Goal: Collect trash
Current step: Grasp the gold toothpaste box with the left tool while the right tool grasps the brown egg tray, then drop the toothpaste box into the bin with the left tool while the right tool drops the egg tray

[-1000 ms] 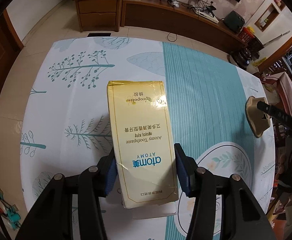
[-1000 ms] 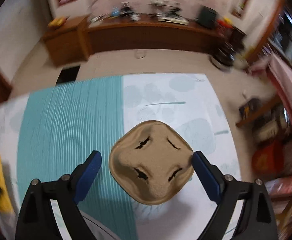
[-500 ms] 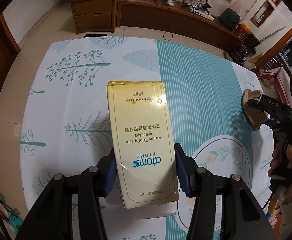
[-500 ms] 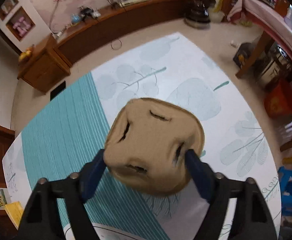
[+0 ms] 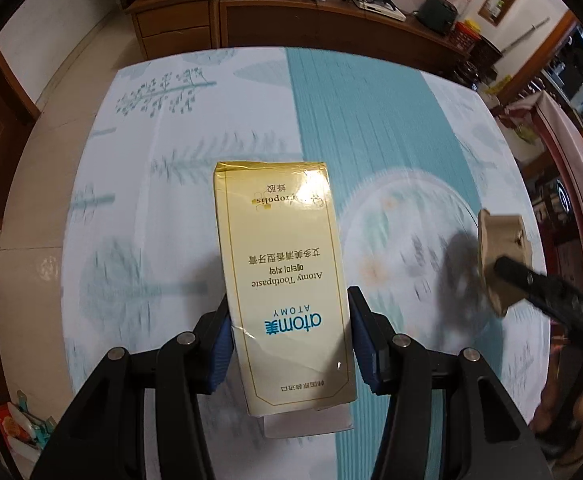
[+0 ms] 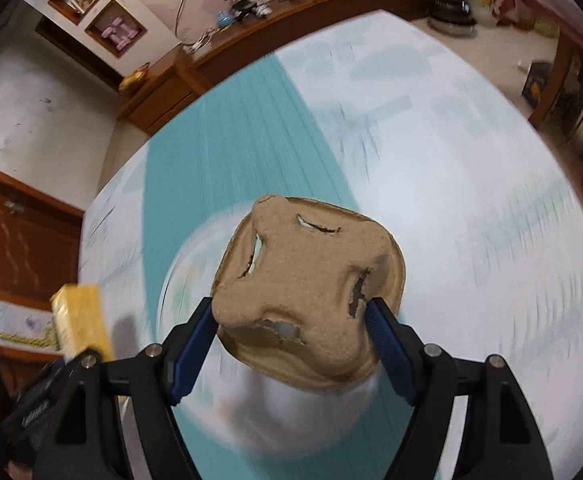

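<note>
My left gripper (image 5: 289,340) is shut on a yellow Atomy toothpaste box (image 5: 281,280), held above the table. The box also shows at the left edge of the right wrist view (image 6: 81,320). My right gripper (image 6: 289,340) is shut on a torn brown pulp cup tray (image 6: 307,292), lifted above the table. That tray and the right gripper show at the right in the left wrist view (image 5: 499,260).
The round table wears a white cloth with tree prints and a teal stripe (image 5: 355,120). A circular flower print (image 5: 407,232) lies under both grippers. A wooden sideboard (image 5: 323,16) with cables and devices stands beyond the table. A low cabinet (image 5: 171,20) is at its left.
Both grippers have swung toward the table's middle, closer together. The right gripper closed on the pulp tray and lifted it. The box stays gripped.
</note>
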